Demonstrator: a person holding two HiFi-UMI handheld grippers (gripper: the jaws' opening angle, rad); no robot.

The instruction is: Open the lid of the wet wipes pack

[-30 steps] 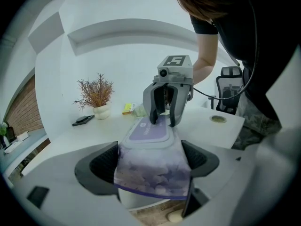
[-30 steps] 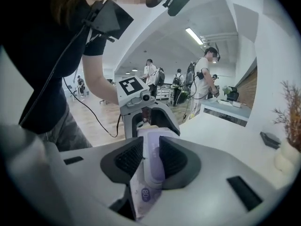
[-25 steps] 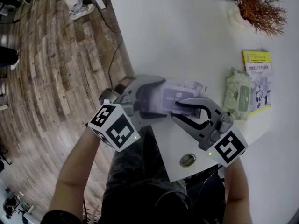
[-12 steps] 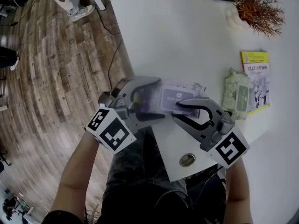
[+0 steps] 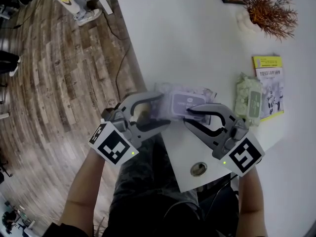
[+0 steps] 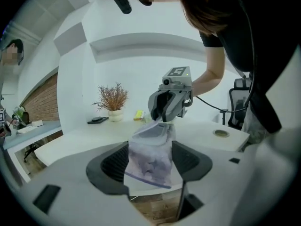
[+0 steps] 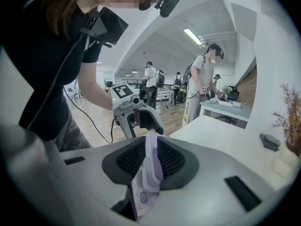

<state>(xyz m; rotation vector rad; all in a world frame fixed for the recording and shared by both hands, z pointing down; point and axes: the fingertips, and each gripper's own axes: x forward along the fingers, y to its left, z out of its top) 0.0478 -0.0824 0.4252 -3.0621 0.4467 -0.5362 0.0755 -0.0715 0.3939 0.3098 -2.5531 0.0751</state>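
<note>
Since the earlier frame, the left gripper (image 5: 164,110) had drawn back slightly toward the person, and both grippers' jaws had just been closing on the wet wipes pack (image 5: 197,95).
The pack hung above the counter's (image 5: 197,33) near edge. The left gripper clamped one end; the right gripper (image 5: 189,115) pinched the lid (image 7: 151,166), which seemingly remained closed. Next, the right should probably peel the lid up while the left holds firm.

Beyond the purple wipes pack (image 5: 181,101), a wide bare stretch of the counter (image 5: 197,43) is lying open. The left hand-held gripper (image 5: 165,110) and right hand-held gripper (image 5: 189,115), whose jaws have just been closing on that pack between them, are blocking the near edge. A green wipes pack (image 5: 249,102) and yellow booklet (image 5: 269,65) are crowding the right side; a dried plant (image 5: 269,9) is standing far back.
</note>
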